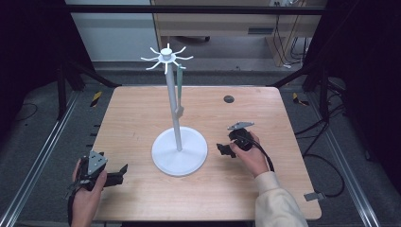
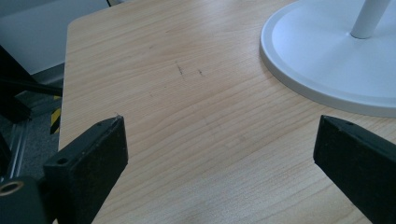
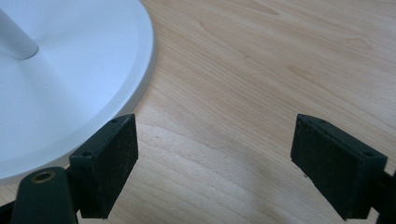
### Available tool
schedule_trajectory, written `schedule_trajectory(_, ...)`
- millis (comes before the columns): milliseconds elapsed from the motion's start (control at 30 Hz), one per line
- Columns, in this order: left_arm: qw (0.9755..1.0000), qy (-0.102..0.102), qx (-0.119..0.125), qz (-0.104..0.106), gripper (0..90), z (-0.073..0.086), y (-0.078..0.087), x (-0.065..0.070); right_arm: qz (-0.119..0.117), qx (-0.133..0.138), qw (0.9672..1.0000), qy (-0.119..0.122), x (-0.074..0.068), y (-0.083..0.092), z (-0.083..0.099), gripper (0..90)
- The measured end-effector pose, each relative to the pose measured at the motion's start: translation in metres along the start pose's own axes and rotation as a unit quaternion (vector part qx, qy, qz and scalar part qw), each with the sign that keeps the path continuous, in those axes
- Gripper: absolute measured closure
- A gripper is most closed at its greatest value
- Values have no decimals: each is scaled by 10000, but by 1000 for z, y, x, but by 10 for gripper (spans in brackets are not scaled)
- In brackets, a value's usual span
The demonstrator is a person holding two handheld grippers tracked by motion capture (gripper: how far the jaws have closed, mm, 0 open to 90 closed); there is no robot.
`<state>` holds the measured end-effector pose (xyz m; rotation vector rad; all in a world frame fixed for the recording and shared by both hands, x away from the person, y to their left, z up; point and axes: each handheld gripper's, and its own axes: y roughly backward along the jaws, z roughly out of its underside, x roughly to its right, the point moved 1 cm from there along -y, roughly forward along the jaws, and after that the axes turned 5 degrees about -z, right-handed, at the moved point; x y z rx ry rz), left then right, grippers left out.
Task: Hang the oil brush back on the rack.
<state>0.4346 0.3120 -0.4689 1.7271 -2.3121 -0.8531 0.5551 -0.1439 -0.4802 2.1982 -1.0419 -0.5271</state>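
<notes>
Nearest me, the left gripper (image 1: pixel 119 175) rests low with jaws spread, nothing between them. The right gripper (image 1: pixel 225 150), jaws likewise spread and empty, sits just beside the stand base (image 1: pixel 179 151). Risk as I judge it: nudging that base could sway the pale utensil (image 1: pixel 179 90) off its hook.

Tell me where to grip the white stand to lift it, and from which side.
Grip the white stand by its thin upright pole, low down, just above the round base. The flat, wide base offers open jaws little to close on. The right gripper is nearest, so come in level from the right, jaws either side of the pole. Stay below the pale strip hanging from a top hook.
</notes>
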Motion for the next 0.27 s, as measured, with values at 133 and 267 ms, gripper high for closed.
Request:
schedule_trajectory(133, 10000, -3, -3, 3, 26, 0, 1, 1, -82, -88, 9999, 2, -4, -6, 2, 145)
schedule_trajectory(267, 10000, -1, 8, -3, 26, 0, 1, 0, -101, -96, 9999, 2, -6, -7, 2, 136)
